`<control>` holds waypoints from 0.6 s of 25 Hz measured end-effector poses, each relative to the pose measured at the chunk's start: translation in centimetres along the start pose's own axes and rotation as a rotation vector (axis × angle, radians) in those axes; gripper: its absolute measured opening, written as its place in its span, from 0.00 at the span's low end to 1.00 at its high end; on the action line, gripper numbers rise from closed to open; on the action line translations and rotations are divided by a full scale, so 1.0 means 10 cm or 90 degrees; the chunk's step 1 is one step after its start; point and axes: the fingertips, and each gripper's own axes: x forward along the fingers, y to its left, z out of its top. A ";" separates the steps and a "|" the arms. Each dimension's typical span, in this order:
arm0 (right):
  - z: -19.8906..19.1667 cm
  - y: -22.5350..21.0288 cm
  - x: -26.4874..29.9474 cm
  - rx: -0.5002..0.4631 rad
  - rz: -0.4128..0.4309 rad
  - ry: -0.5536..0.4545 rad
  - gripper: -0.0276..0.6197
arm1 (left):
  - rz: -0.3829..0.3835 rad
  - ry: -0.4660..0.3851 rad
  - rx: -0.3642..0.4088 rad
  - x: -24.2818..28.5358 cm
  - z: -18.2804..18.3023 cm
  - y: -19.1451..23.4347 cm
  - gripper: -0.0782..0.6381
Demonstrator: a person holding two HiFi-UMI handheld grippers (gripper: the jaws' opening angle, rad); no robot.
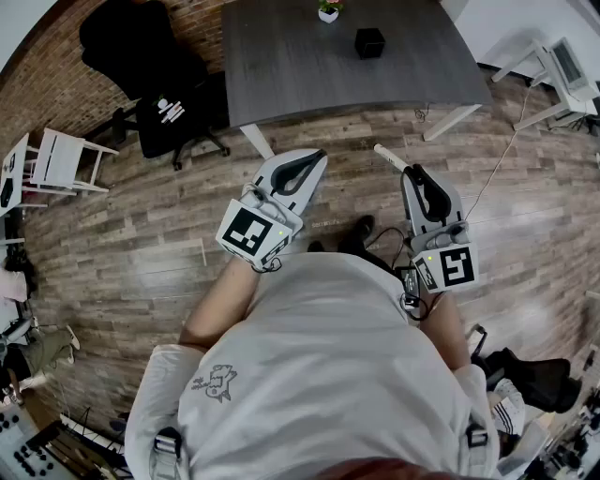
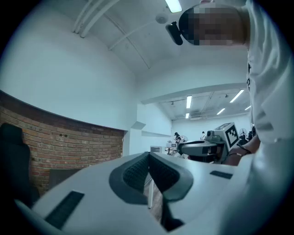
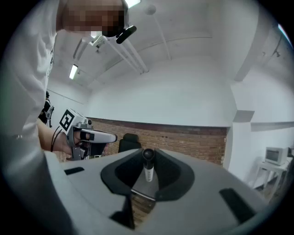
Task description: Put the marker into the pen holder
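Observation:
The marker [image 1: 390, 157], white with a black cap, sticks out forward and to the left from my right gripper [image 1: 413, 172], which is shut on it. In the right gripper view the marker [image 3: 148, 168] stands upright between the pads, its cap on top. My left gripper [image 1: 317, 157] is held level beside it, its jaws shut with nothing between them; the dark pads [image 2: 138, 173] meet in the left gripper view. The black pen holder [image 1: 369, 42] stands far ahead on the grey table [image 1: 300, 70]. Both grippers hang over the wooden floor, short of the table.
A small potted plant [image 1: 328, 11] sits at the table's far edge. A black office chair [image 1: 159, 84] stands left of the table and a white chair [image 1: 56, 159] further left. White furniture [image 1: 558, 70] is at the right. A brick wall [image 3: 193, 142] lies ahead.

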 end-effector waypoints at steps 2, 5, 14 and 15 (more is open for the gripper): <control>-0.03 -0.04 0.02 0.003 0.001 -0.001 0.16 | 0.002 0.002 -0.002 0.04 -0.03 0.02 0.12; -0.07 -0.12 0.03 0.009 0.001 0.000 0.16 | 0.002 0.005 -0.005 0.12 -0.05 0.01 0.12; -0.22 -0.46 0.19 0.020 0.000 0.010 0.16 | -0.003 0.028 -0.012 0.52 -0.19 0.12 0.12; -0.24 -0.53 0.20 0.022 -0.002 0.011 0.16 | -0.006 0.032 -0.012 0.59 -0.21 0.13 0.12</control>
